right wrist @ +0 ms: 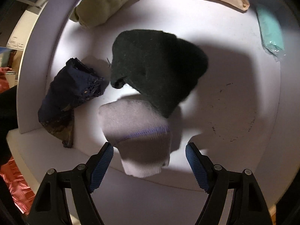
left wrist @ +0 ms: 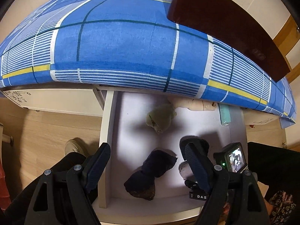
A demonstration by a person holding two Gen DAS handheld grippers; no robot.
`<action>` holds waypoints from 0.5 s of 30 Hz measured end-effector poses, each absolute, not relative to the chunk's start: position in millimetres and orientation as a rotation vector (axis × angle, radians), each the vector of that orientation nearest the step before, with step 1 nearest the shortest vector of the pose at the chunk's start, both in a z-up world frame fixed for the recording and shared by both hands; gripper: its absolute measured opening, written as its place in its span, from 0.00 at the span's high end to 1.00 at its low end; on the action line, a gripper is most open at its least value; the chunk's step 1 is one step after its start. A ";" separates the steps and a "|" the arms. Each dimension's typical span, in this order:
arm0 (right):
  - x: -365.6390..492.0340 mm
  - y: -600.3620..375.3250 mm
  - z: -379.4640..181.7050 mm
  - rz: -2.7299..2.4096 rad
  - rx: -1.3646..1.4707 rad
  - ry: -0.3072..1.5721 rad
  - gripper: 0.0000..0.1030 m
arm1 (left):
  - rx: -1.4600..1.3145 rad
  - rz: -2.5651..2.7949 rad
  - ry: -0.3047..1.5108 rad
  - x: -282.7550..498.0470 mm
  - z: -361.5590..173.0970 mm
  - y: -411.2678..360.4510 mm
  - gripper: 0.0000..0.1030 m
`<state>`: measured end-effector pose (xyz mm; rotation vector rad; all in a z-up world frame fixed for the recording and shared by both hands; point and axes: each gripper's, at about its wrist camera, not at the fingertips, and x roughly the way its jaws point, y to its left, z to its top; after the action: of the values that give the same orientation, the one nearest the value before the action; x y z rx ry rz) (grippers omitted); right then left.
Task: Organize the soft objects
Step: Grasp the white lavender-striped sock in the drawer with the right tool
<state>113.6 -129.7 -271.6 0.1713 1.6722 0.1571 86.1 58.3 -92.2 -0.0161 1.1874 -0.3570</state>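
Both tongs are wide and hold nothing. The right gripper (right wrist: 149, 154) hangs over a white sock (right wrist: 138, 131) near the drawer (right wrist: 234, 103) front edge, beside a black hat (right wrist: 159, 71). The left gripper (left wrist: 147, 161) is above a dark blue cloth (left wrist: 150, 172).

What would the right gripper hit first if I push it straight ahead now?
Most likely the white sock, lying just ahead between the open right gripper fingers; the dark green beanie lies beyond. Depth is uncertain.

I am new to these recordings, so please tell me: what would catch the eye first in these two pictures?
The big blue checked bed cover fills the upper part of the left wrist view, above an open white drawer. In the right wrist view, a dark knitted hat lies in the drawer's middle, partly over a white sock that lies just ahead of the open right hand-held gripper.
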 end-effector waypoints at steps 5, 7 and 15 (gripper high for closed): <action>116.1 -123.7 -270.2 0.187 0.082 1.654 0.36 | -0.017 -0.351 1.202 86.5 -97.0 57.4 0.19; 114.9 -120.5 -267.9 0.209 0.036 1.652 0.45 | -0.019 -0.347 1.212 87.2 -98.9 57.9 0.19; 106.2 -141.4 -252.3 0.187 0.147 1.658 0.47 | -0.002 -0.343 1.225 85.8 -104.0 55.1 0.19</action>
<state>106.2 -141.4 -252.3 0.1474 1.6584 0.1868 85.8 55.1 -104.0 -0.0024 1.2252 -0.3433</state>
